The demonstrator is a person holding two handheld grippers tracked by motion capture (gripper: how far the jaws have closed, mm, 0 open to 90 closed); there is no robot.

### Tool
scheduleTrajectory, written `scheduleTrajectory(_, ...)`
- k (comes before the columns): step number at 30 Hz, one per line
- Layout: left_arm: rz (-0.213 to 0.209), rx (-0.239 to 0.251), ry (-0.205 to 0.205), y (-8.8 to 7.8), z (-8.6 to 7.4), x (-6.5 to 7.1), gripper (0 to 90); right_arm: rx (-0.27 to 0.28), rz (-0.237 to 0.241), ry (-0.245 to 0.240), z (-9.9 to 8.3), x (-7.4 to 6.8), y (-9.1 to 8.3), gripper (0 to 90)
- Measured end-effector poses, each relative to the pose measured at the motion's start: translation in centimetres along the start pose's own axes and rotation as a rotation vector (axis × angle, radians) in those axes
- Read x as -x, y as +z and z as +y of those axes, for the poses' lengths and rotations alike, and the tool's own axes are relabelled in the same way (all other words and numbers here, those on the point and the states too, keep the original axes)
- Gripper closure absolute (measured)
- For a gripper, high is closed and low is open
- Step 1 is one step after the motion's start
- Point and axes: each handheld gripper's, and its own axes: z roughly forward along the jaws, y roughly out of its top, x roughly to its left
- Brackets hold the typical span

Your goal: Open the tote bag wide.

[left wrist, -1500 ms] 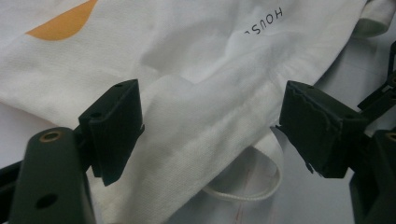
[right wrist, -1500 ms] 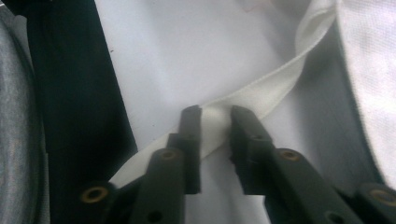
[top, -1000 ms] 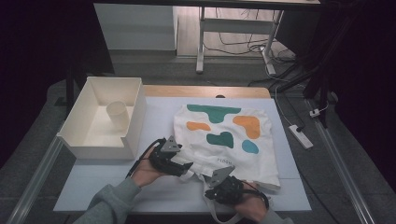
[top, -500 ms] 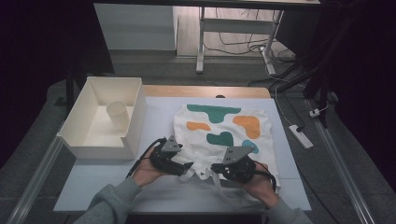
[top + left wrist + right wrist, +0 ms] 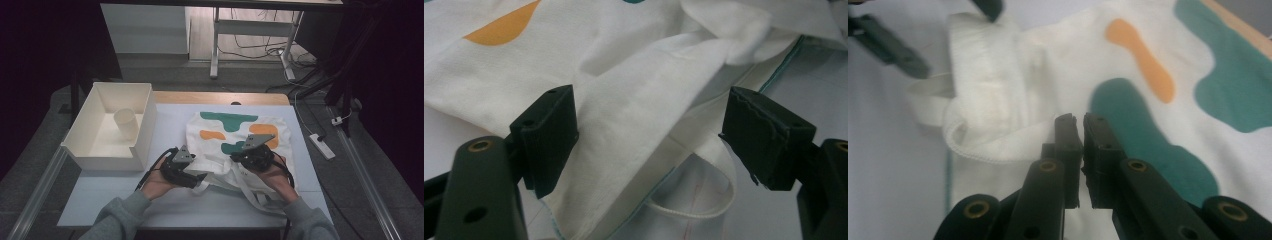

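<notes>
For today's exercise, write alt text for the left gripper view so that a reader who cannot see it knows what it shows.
Two black jaws of the left gripper stand wide apart over a crumpled white fabric tote bag, whose folded cloth lies between them. An orange printed patch shows at upper left, a white cord loop lies below the fold, and the pale table surface shows at right.

no readable text, labels, brands, numbers or signs anywhere
</notes>
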Motion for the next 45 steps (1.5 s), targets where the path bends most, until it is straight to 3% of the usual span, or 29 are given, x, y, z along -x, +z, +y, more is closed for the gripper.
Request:
scheduleTrajectory(8,0.004,0.006,0.001,-0.1,0.0,0.0,22.0,0.002,-0.021,0.081,-0.5,3.0,0.9,84.2)
scheduleTrajectory(14,0.004,0.007,0.000,-0.1,0.0,0.0,22.0,-0.067,-0.014,0.092,-1.7,2.9,2.9,84.5)
scheduleTrajectory(16,0.005,0.008,0.000,-0.2,0.0,0.0,21.9,-0.062,-0.025,0.086,-1.5,2.7,2.6,75.3)
scheduleTrajectory(20,0.005,0.003,-0.002,-0.1,0.0,-0.1,21.9,0.008,-0.052,0.087,-0.6,1.6,0.2,58.6)
scheduleTrajectory(23,0.005,-0.002,0.004,-0.1,0.0,0.0,21.8,0.063,-0.053,0.075,-0.1,-0.1,-2.0,55.2)
scheduleTrajectory(27,0.006,0.000,0.003,-0.1,0.0,0.0,21.9,0.064,-0.046,0.058,-0.6,-2.4,-4.1,50.3)
scheduleTrajectory(31,0.007,-0.003,0.007,-0.2,-0.1,0.0,21.8,0.014,-0.017,0.083,-1.6,-4.4,-5.5,44.2)
scheduleTrajectory(36,0.009,-0.002,0.008,-0.2,-0.1,0.0,21.8,-0.059,-0.032,0.071,-3.3,-6.6,-6.2,39.9)
scheduleTrajectory(41,0.008,-0.003,0.006,-0.1,-0.1,0.0,21.7,-0.097,-0.048,0.127,-5.4,-6.8,-6.4,40.5)
scheduleTrajectory(45,0.007,-0.001,0.005,-0.1,-0.1,0.1,21.8,-0.130,-0.040,0.125,-5.8,-6.9,-6.4,48.8)
